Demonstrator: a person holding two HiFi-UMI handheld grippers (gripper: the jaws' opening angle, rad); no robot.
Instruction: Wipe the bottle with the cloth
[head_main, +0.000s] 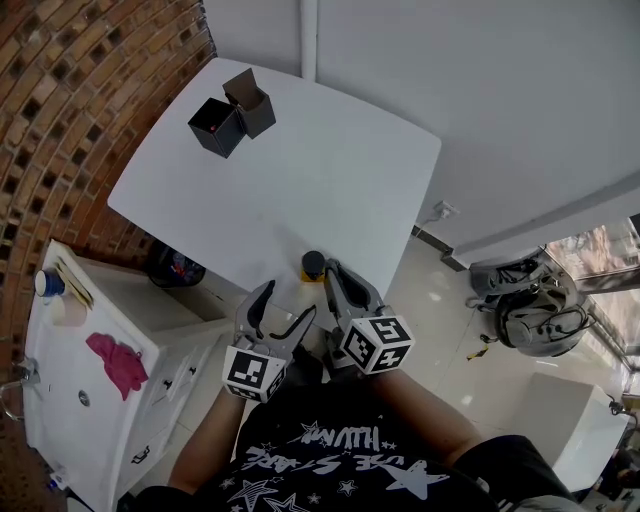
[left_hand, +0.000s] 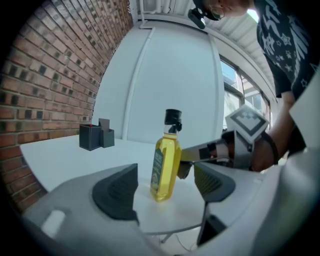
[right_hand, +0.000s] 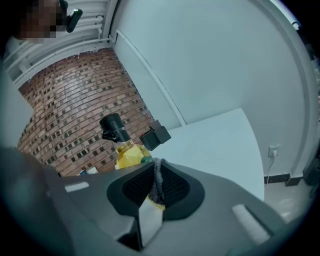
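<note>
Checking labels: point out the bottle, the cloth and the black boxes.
bottle (left_hand: 166, 165): left gripper view, on its yellow body.
cloth (right_hand: 157, 181): right gripper view, on the grey strip pinched between the jaws.
black boxes (head_main: 215, 128): head view, on the left box.

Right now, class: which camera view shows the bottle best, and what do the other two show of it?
The left gripper view: the bottle stands whole, cap to base, with its label. The head view shows only its black cap from above; the right gripper view shows cap and yellow shoulder, the rest behind the jaws.
</note>
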